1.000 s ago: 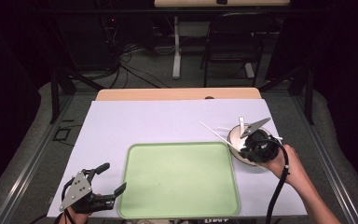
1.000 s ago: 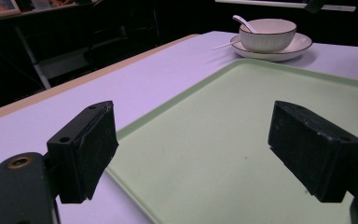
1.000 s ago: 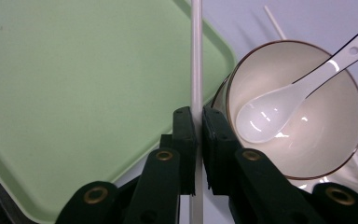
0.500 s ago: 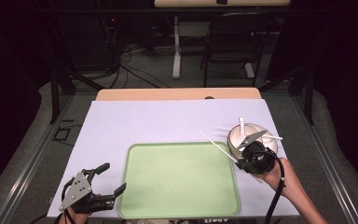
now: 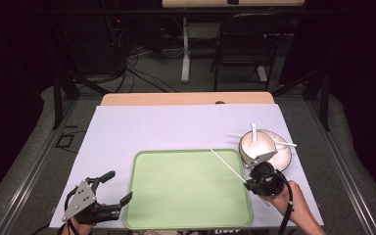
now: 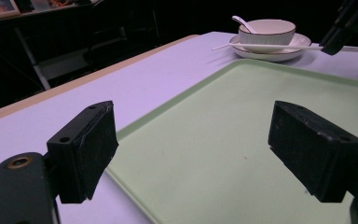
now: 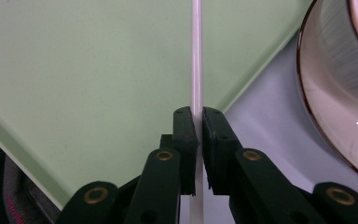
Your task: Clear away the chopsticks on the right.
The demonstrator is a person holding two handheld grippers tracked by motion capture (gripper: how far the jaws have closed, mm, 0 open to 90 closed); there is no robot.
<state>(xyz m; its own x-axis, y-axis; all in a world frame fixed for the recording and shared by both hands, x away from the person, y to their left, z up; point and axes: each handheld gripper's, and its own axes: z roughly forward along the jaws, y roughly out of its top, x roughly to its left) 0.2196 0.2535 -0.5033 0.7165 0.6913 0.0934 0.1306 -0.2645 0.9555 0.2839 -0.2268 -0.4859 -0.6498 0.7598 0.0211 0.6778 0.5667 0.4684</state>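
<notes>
Illumination falls from above onto the tabletop (image 5: 176, 127), which renders evenly bright with soft, short shadows, while the room beyond the tabletop's far edge stays dim to near black. In the right gripper view a small white glare spot sits on the plate (image 7: 326, 121), and the plate rim is soft and slightly blurred. In the left gripper view the near black pads (image 6: 86, 149) are out of focus, and the bowl (image 6: 266, 31) beyond the tabletop's green tray (image 6: 242, 140) is sharper.

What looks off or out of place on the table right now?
Nothing spilled or damaged. One chopstick is clamped in the right gripper over the green tray; its mate lies across the plate rim beside the bowl.
</notes>
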